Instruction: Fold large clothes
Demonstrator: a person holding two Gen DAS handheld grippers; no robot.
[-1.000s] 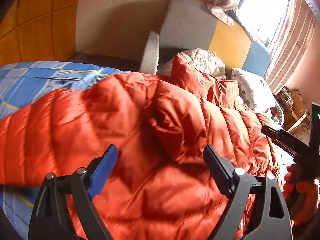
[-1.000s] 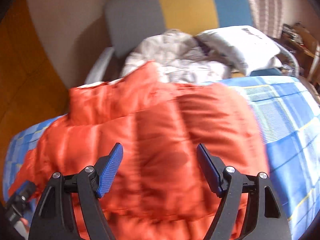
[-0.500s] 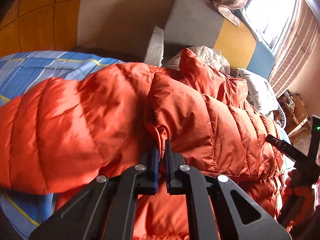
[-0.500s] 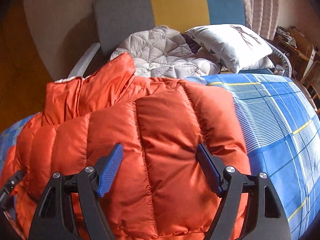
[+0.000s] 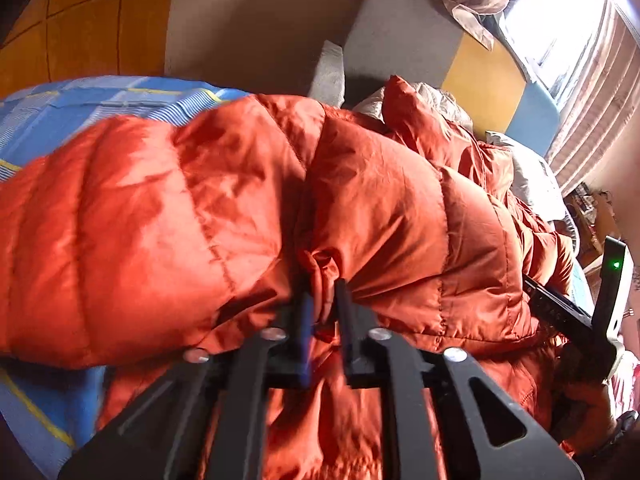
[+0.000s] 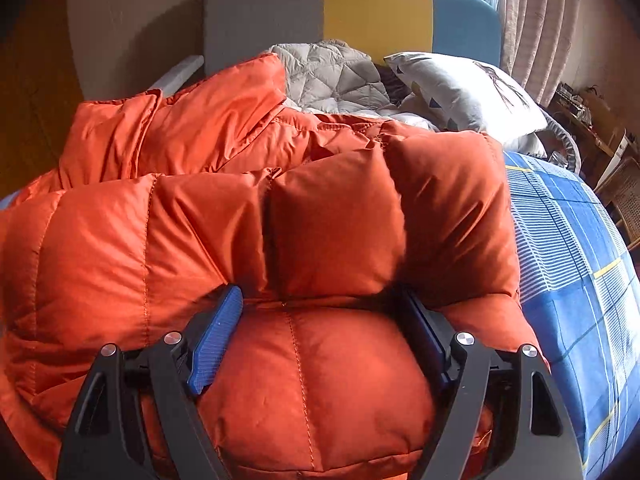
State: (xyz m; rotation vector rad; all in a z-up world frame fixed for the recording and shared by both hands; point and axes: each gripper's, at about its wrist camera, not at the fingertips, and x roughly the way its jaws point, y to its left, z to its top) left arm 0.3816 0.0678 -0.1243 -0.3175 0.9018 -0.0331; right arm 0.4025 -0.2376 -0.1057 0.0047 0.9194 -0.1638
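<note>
The puffer jacket (image 6: 200,220) lies on the bedsheet (image 6: 572,260), collar toward the headboard (image 6: 280,12). Behind it, at the bed's head, lie a quilt (image 6: 332,72) and, right, a pillow (image 6: 460,92).

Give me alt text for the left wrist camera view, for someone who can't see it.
The left gripper has a bunched fold of an orange puffer jacket between its jaws, which are opening slightly. The jacket lies spread over a blue plaid bedsheet, with a grey, yellow and blue headboard behind. At the right edge, the right gripper shows, held in a hand.
</note>
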